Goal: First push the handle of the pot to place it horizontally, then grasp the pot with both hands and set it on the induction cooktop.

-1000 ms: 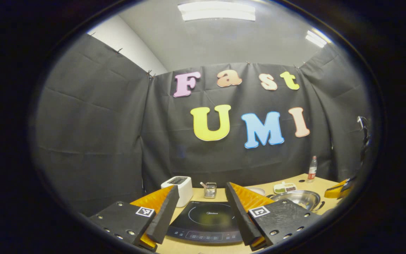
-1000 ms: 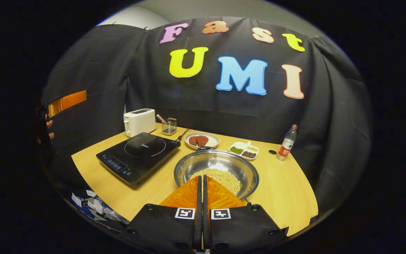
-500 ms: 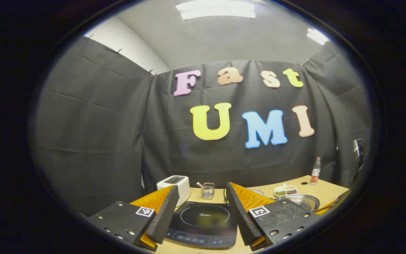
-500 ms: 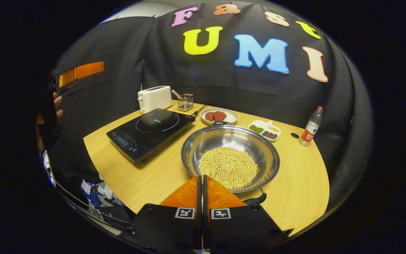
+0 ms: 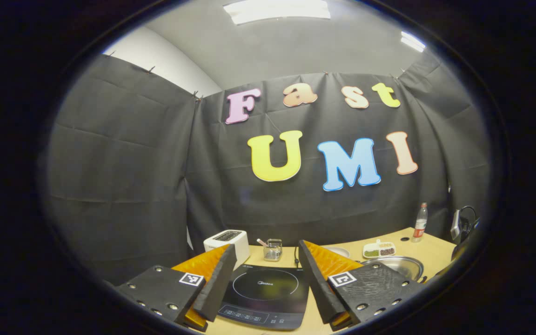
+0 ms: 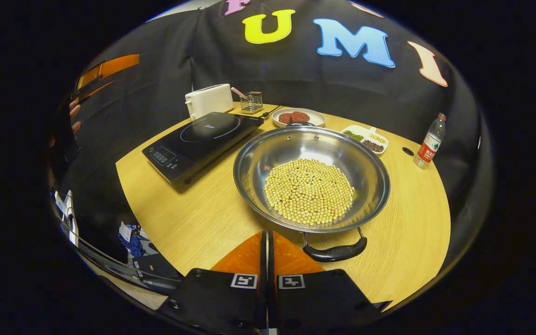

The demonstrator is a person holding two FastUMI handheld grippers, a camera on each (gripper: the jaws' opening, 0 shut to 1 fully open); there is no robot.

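Fingers of the right gripper (image 6: 267, 237) are pressed together, with nothing between them, and they hang just above the table (image 6: 193, 218) near its front edge. They touch no object. Just beyond them lies the near handle (image 6: 335, 252) of the pot (image 6: 272, 153), a dark loop which points toward the gripper. The pot is one wide steel pan, and it stands on the table, right of the induction cooktop (image 6: 203, 139) and close beside it, not on it. Inside the pot is one round heap of yellow beans (image 6: 309, 190). A second handle (image 6: 299, 124) shows at the far rim.

Behind the pot I count one plate (image 6: 298, 117) with two dark red patties, one divided dish (image 6: 366, 138) with three kinds of small grains, and one bottle (image 6: 430, 142) at the right. Behind the cooktop stand one white toaster (image 6: 209, 99) and one small wire holder (image 6: 251, 102).

The left gripper (image 5: 266, 272) is held higher, at the left side of the table, with its jaws wide apart and empty. Between its two fingers the cooktop (image 5: 268, 291) is visible below. In the right gripper view this gripper (image 6: 105, 74) appears far at the left, with a hand (image 6: 73, 118) on it.
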